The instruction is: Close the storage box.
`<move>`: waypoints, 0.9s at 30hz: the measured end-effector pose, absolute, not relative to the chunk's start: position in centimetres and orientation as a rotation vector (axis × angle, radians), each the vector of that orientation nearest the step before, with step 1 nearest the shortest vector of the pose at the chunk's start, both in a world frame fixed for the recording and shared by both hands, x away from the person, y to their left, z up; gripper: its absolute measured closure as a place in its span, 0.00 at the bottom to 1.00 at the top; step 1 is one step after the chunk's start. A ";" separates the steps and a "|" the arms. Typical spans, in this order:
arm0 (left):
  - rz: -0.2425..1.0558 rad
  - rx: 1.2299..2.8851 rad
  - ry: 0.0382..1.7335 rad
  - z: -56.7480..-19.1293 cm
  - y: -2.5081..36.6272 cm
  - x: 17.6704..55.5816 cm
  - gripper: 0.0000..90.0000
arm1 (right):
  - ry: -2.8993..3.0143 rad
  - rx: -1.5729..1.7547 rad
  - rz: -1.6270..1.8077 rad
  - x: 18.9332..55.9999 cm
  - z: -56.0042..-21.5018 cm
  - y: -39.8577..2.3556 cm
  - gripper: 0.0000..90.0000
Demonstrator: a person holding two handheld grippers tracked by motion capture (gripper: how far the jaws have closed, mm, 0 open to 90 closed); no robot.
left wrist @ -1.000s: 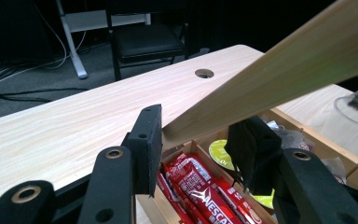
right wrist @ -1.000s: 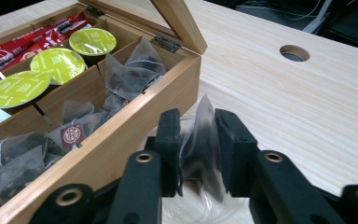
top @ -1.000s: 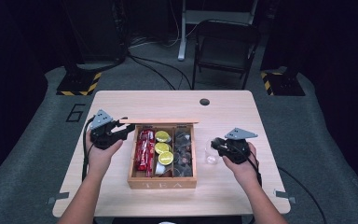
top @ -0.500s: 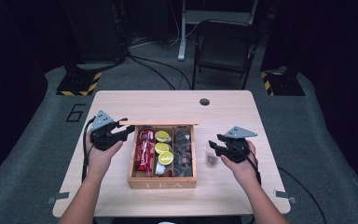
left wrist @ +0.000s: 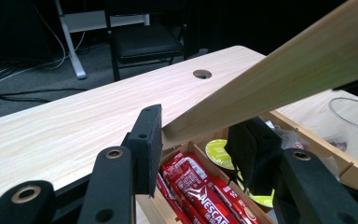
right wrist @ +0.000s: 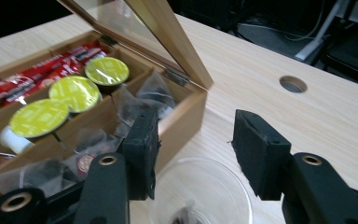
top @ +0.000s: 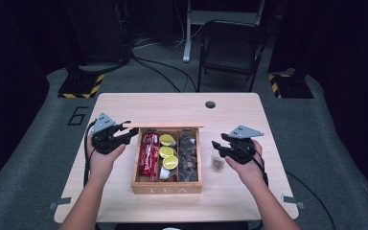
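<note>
Tea box (top: 166, 187) mid-table, lid (top: 165, 125) raised, its corner between spread jaws of left gripper (top: 124, 135), contact unclear. Red sachets (left wrist: 200, 189), green-topped capsules (right wrist: 77, 91), dark bags (top: 188, 155) inside. Right gripper (right wrist: 193, 149) agape over clear cup (right wrist: 200, 198) beside box.

One box, one cup, three pods on the table.
A single light wooden tea box (top: 166, 186) with a hinged glass lid (right wrist: 135, 28) had three compartments; three round yellow-green-topped pods (right wrist: 77, 92) lay in it. Red packets (left wrist: 200, 193) and clear sachets (right wrist: 151, 91) were too bunched to count. One clear plastic cup (right wrist: 200, 196) stood beside it.
</note>
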State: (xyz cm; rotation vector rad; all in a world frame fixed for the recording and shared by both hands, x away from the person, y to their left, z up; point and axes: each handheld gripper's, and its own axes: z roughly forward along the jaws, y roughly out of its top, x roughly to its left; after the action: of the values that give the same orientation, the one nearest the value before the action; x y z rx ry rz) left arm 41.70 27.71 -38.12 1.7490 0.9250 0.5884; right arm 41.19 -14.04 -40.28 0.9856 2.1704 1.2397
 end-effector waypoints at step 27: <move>0.584 1.765 0.909 -37.2 27.7 40.4 0.59 | 2.139 0.820 1.355 40.9 -35.5 -8.9 0.54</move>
State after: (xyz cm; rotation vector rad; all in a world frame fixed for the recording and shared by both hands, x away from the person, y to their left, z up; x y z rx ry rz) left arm 40.42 27.66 -37.21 1.7646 0.9092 0.5835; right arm 40.87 -8.91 -35.48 0.8202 2.1392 1.3552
